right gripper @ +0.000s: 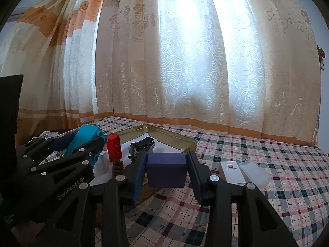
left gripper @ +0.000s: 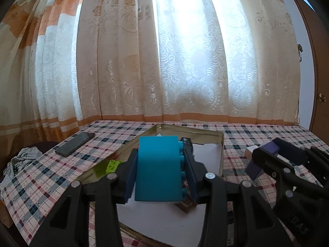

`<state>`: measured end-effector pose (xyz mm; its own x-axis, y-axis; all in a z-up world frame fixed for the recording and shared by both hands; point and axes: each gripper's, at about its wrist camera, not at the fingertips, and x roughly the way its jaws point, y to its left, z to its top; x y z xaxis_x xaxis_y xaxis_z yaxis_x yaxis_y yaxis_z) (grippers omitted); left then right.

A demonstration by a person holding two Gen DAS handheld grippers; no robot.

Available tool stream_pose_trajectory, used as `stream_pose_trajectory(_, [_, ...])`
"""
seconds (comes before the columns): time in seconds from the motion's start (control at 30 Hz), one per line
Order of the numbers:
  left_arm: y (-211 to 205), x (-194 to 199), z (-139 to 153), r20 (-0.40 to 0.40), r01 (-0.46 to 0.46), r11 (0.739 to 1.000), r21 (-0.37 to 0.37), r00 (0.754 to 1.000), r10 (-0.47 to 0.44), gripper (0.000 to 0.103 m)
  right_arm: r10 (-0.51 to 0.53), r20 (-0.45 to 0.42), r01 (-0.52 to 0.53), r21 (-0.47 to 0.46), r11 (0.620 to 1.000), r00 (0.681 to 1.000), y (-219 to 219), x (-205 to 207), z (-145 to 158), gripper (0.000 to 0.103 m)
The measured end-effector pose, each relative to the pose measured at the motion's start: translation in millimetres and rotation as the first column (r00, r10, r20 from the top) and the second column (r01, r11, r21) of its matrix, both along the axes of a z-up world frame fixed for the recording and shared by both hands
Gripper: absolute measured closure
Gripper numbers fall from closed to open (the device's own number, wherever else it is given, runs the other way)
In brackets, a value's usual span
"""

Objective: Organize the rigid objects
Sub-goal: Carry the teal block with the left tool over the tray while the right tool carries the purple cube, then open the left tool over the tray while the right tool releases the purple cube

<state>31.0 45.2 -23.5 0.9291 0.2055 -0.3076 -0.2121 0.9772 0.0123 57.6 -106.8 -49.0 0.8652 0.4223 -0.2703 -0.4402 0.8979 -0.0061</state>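
While the left gripper (left gripper: 160,170) clamps its jaws on a turquoise block (left gripper: 158,168) held above the gold tin tray (left gripper: 221,144), the right gripper (right gripper: 167,170) squeezes a purple cube (right gripper: 165,169) just beside the tray's near rim, over the plaid-covered table (right gripper: 267,185). Inside the tray lie a lime green brick (left gripper: 112,164), a red brick (right gripper: 114,148) standing upright, a brown comb-like piece (right gripper: 118,167) and a dark chain-like thing (right gripper: 144,145). A phone (left gripper: 75,144) rests left of the tray; a small white box (right gripper: 232,170) sits to the right.
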Motion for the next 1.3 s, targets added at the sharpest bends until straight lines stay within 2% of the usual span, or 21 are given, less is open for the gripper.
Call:
stream_pose_trajectory(0.67, [44.5, 14.9, -0.6, -0.068, -0.048, 0.999, -0.001, 0.997, 0.048, 0.061, 0.088, -0.05, -0.091, -0.051, 0.995, 0.995, 41.1, 17.4, 2.2, 0.06])
stream_pose_trajectory(1.0, [55.2, 44.8, -5.0, -0.18, -0.019, 1.0, 0.018, 0.983, 0.022, 0.06, 0.139, -0.143, -0.148, -0.058, 0.987, 0.98, 68.6, 48.3, 6.6, 0.06])
stream_pose_trajectory(1.3, [58.7, 54.2, -3.0, -0.198, -0.029, 0.998, 0.057, 0.979, 0.04, 0.06, 0.181, -0.253, -0.199, -0.048, 0.979, 0.95, 82.7, 69.9, -7.4, 0.06])
